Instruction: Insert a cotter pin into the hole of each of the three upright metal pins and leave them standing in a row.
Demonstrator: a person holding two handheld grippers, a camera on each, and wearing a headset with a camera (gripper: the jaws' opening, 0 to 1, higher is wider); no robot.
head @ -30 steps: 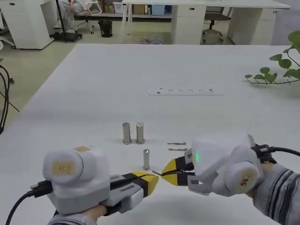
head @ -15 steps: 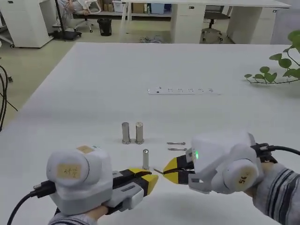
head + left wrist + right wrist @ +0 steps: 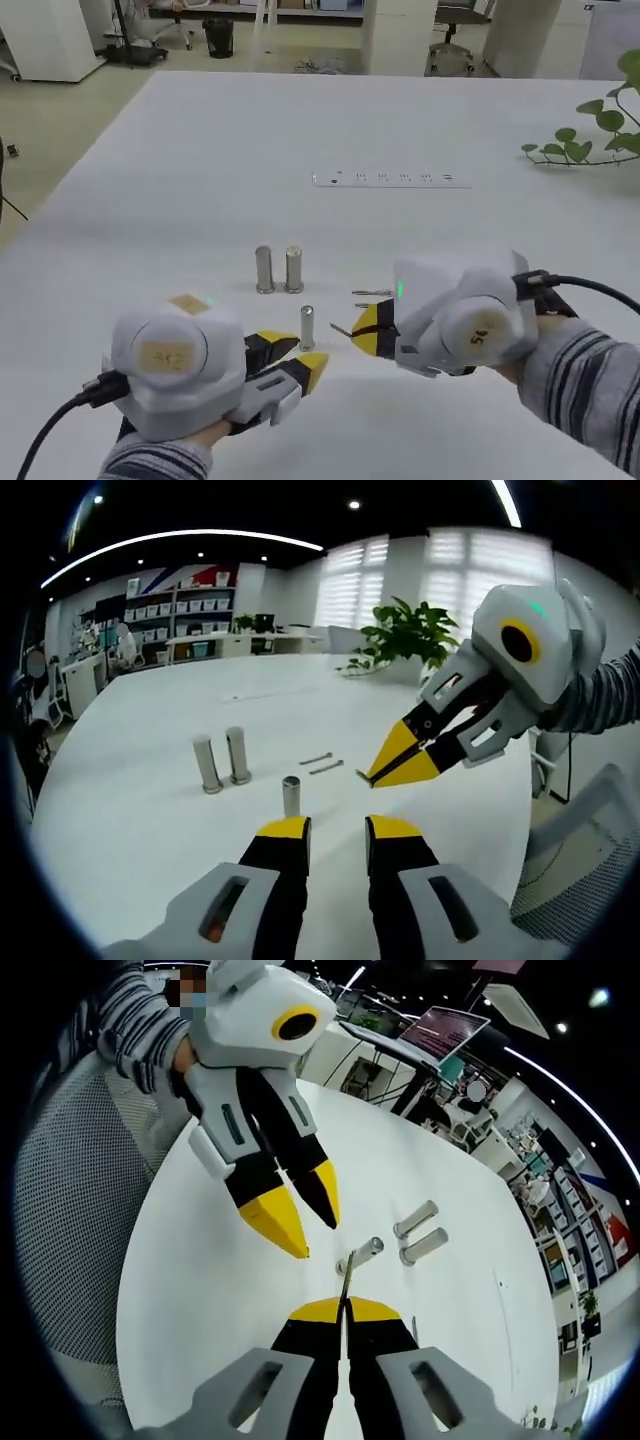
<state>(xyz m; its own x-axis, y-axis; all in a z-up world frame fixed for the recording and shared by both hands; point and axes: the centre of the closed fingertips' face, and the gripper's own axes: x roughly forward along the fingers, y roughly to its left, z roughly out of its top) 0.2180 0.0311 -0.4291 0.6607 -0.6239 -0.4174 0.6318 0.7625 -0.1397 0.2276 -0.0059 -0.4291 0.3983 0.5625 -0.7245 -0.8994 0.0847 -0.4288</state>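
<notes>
Your right gripper is clamped on a cotter pin, with its tip close beside the front pin and apparently not touching it. Your left gripper has its jaws parted and empty, just short of that pin. Two more pins stand upright side by side farther back on the counter. Loose cotter pins lie to their right.
</notes>
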